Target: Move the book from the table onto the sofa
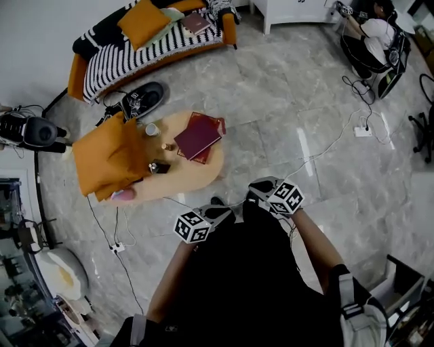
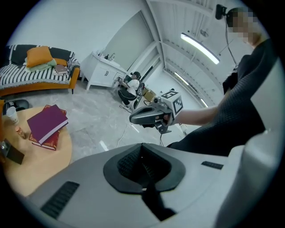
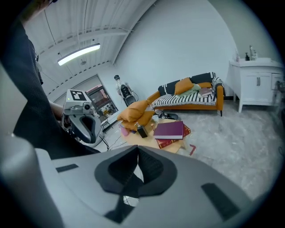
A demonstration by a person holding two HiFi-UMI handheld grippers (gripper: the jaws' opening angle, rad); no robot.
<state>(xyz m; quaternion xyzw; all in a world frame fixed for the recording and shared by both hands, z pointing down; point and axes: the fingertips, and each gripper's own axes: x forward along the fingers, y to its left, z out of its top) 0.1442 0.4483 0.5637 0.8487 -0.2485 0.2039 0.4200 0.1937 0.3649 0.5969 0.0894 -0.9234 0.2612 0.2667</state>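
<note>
A purple book [image 1: 198, 135] lies on top of a red book [image 1: 215, 146] on the round wooden table [image 1: 183, 181]. The striped sofa [image 1: 156, 49] stands across the floor beyond it, with another book [image 1: 195, 22] on its seat. My left gripper [image 1: 218, 205] and right gripper [image 1: 258, 189] are held close to the person's body, short of the table, both shut and empty. In the left gripper view the jaws [image 2: 142, 156] are closed and the purple book [image 2: 46, 121] lies far left. In the right gripper view the jaws [image 3: 137, 156] are closed, with the purple book [image 3: 169, 130] ahead.
An orange cushion [image 1: 108, 157], a cup [image 1: 152, 129] and a small black object [image 1: 161, 167] share the table. Shoes [image 1: 144, 99] lie between table and sofa. Cables [image 1: 325, 146] trail over the grey floor. A white cabinet [image 1: 291, 15] and a seated person [image 1: 369, 42] are at the far right.
</note>
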